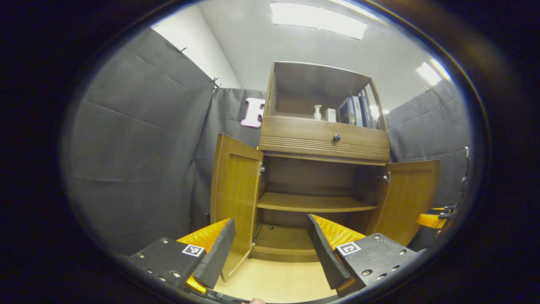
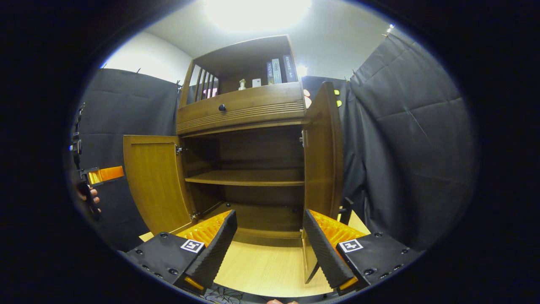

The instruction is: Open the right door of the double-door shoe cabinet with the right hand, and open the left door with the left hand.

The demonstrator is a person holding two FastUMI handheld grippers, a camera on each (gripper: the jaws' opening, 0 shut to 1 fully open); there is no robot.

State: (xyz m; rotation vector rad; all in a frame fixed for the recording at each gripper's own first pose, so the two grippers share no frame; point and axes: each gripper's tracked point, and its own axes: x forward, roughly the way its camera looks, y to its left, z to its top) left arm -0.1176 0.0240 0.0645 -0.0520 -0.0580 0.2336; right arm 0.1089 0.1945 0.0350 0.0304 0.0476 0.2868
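Both doors of the shoe cabinet (image 1: 320, 169) stand swung out wide. Left door (image 1: 234, 198) sits just past the left gripper (image 1: 270, 249), whose fingers are spread and hold nothing. Right door (image 2: 322, 169) stands edge-on just beyond the right gripper (image 2: 268, 245), fingers likewise spread, empty. Inner shelf (image 2: 249, 177) bare. Above: drawer with dark knob (image 1: 336, 137); open top compartment holds a pump bottle (image 1: 317, 112) and books (image 1: 356, 111). Cabinet rests on light wood floor (image 2: 265, 270).
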